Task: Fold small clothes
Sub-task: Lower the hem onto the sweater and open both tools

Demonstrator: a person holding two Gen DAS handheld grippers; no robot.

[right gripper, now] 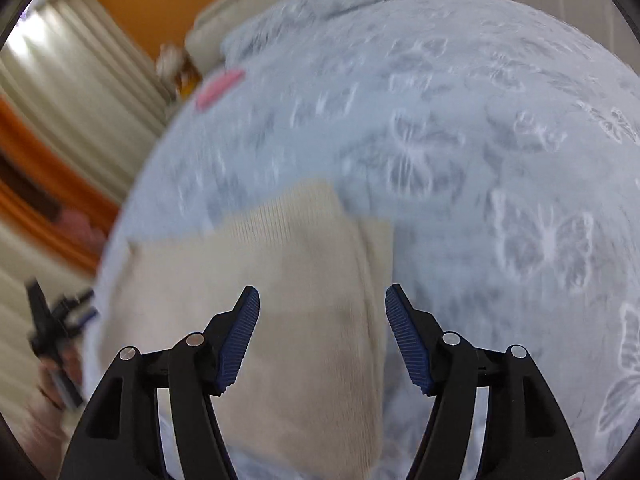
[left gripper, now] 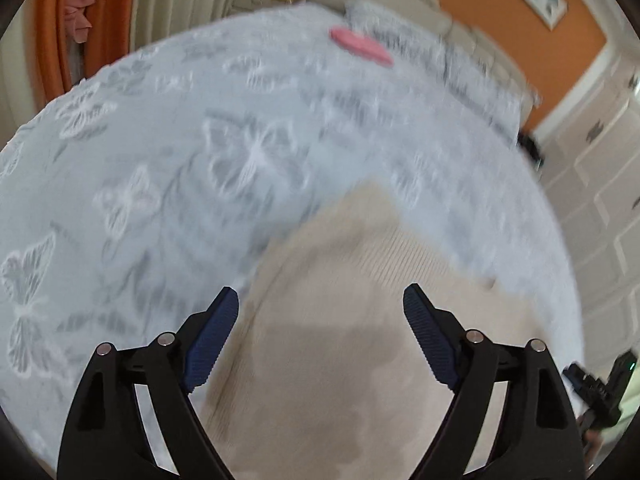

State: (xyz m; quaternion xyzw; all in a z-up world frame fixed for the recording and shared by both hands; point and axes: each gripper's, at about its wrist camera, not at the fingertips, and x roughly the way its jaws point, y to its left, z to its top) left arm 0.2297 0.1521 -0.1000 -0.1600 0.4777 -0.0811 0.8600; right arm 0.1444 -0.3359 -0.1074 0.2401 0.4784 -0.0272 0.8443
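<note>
A cream ribbed garment (left gripper: 352,320) lies spread on the bed (left gripper: 160,160), which has a pale blue cover with butterflies. The left gripper (left gripper: 320,308) and the right gripper (right gripper: 322,304) both hang over the cloth with their fingers spread wide and nothing pinched between them. A small pink thing (left gripper: 360,46), maybe another piece of clothing, lies far up the bed, but it is too blurry to tell.

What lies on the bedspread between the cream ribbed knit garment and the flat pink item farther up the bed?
Only bare butterfly-patterned bedspread separates the cream ribbed knit garment from the flat pink item; both wrist views show this.
</note>
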